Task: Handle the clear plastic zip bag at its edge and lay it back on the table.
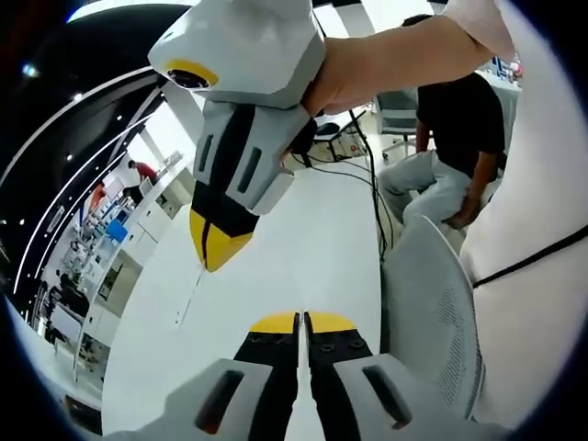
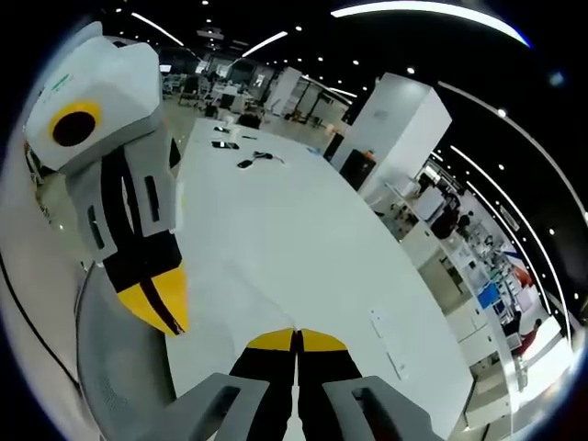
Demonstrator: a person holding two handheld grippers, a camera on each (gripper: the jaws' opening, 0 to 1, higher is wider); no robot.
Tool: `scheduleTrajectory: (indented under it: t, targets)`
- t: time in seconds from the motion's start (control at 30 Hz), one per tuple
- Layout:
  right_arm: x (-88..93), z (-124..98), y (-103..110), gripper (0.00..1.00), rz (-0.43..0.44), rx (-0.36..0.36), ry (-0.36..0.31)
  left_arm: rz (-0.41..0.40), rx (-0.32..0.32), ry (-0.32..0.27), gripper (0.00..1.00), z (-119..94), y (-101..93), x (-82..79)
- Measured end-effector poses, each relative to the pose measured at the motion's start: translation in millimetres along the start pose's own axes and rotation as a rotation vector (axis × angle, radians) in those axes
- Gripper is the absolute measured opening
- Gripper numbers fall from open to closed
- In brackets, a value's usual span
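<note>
The clear zip bag (image 2: 237, 283) shows only as faint creases and an edge over the white table (image 2: 303, 230), running to my right gripper (image 2: 296, 336), whose jaws are shut on its edge. In the left gripper view a hand holds the right gripper (image 1: 217, 250) pointing down over the table, with a thin pale line (image 1: 190, 296) trailing from its tip. My left gripper (image 1: 301, 322) has its jaws pressed shut with nothing seen between them. It also appears in the right gripper view as the left gripper (image 2: 158, 301), hanging close beside the bag.
A grey mesh chair back (image 1: 432, 303) stands at the table's right edge, with a seated person (image 1: 450, 156) and cables (image 1: 372, 193) beyond. Small items (image 2: 248, 158) lie at the table's far end. A flat rectangular plate (image 2: 386, 344) sits in the table top.
</note>
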State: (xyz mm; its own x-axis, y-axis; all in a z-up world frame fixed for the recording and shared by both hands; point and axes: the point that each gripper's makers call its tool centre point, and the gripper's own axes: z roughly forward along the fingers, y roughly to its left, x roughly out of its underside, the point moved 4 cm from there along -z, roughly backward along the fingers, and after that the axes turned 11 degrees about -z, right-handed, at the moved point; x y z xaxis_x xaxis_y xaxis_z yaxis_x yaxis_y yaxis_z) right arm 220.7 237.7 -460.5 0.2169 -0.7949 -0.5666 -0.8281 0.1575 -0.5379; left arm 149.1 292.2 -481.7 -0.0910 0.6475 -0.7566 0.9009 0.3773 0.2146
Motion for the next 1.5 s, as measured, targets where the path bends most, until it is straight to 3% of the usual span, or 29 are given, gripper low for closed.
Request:
scheduleTrajectory:
  t: [0.4, 0.67, 0.8, 0.9, 1.07, 1.2, 1.5]
  targets:
    - [6.0, 1, -4, 0.0, -0.004, -0.002, 0.019, -0.006, -0.012, -0.046, 0.08, 0, 3.9, -5.3]
    - [17.7, 4, -13, 0.0, 0.002, 0.0, 0.037, -0.003, -0.035, -0.088, 0.09, -12, 11.2, -9.0]
    - [20.2, 4, -19, 0.0, -0.002, 0.006, 0.038, -0.051, -0.054, -0.111, 0.1, -15, 17.4, -5.6]
    - [24.2, 6, -24, 0.0, 0.0, 0.01, 0.044, -0.093, -0.065, -0.135, 0.11, -19, 19.0, 0.4]
    - [29.3, 9, -31, 0.0, 0.004, 0.019, 0.051, -0.147, -0.057, -0.097, 0.13, -19, 19.7, 25.2]
    - [32.6, 9, -37, 0.0, 0.015, 0.03, 0.05, -0.202, -0.067, -0.092, 0.15, -23, 27.1, 36.0]
    - [39.6, 19, -57, 0.0, 0.018, 0.038, 0.051, -0.278, -0.106, -0.106, 0.17, -26, 45.0, 43.1]
